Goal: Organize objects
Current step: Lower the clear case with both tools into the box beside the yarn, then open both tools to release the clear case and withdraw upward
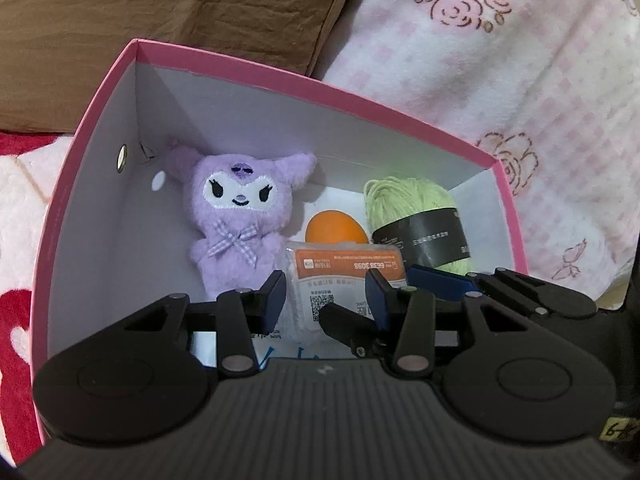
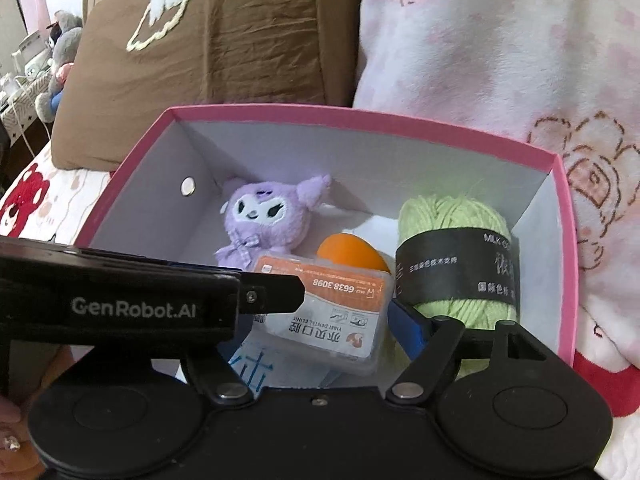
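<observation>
Left hand-held gripper (image 1: 326,300) clamped on clear packet (image 1: 340,280) inside pink box (image 1: 505,200); right hand-held gripper (image 2: 340,312) jaws apart, gripping nothing. Plush (image 1: 236,216) at 10 o'clock, yarn (image 1: 416,216) at 2 o'clock, orange ball (image 1: 334,229) behind packet.

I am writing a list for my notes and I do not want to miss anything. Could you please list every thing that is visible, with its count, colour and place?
box: one, pink outside and white inside, on the bedding
plush toy: one, purple, in the box, left side
round object: one, orange, in the box, behind the case
yarn skein: one, light green with a black band, in the box, right side
plastic case: one, clear with an orange and white label, in the box, front middle
pillow: one, brown, behind the box
blanket: one, pink and white with roses, right of the pillow
left gripper: one, black, closed on the case
right gripper: one, black with blue pads, beside the case, grip unclear
</observation>
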`<control>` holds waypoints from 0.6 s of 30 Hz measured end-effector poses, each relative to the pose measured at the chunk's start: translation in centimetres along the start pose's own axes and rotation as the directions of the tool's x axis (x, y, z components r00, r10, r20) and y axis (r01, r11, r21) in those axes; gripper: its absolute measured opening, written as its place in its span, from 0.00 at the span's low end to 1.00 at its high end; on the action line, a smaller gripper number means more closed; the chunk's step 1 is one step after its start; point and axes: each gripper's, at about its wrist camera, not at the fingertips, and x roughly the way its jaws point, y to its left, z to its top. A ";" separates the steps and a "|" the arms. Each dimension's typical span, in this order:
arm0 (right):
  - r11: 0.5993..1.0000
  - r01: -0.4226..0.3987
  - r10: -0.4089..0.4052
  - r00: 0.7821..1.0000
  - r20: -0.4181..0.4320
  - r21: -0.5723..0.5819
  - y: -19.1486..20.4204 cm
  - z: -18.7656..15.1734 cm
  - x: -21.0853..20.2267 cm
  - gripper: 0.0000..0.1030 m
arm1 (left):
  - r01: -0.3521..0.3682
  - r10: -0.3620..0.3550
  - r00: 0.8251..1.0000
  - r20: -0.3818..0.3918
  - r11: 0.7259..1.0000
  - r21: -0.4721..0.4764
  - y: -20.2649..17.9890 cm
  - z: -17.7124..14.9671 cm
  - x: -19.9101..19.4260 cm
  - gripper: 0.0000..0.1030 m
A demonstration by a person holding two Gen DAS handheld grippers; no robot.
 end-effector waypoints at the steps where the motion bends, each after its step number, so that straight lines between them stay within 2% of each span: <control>1: 1.000 -0.005 0.005 1.000 0.000 -0.003 -0.1 0.0 0.0 0.76 | -0.005 0.005 1.000 0.000 1.000 0.004 0.0 -0.1 0.1 0.41; 4: 0.999 -0.012 0.012 1.000 0.004 -0.034 -0.1 -0.2 -0.2 0.76 | -0.029 0.029 0.999 0.027 1.000 0.003 -0.1 -0.4 -0.1 0.41; 9: 0.999 0.015 -0.015 1.000 0.001 -0.044 0.1 -0.9 -1.4 0.76 | -0.028 0.027 0.998 0.051 0.999 0.018 -0.5 -0.4 -1.7 0.41; 18: 0.997 -0.003 0.008 0.998 0.064 -0.081 0.9 -2.6 -6.5 0.76 | -0.075 0.074 0.997 0.023 0.995 0.069 -1.2 -1.7 -5.9 0.42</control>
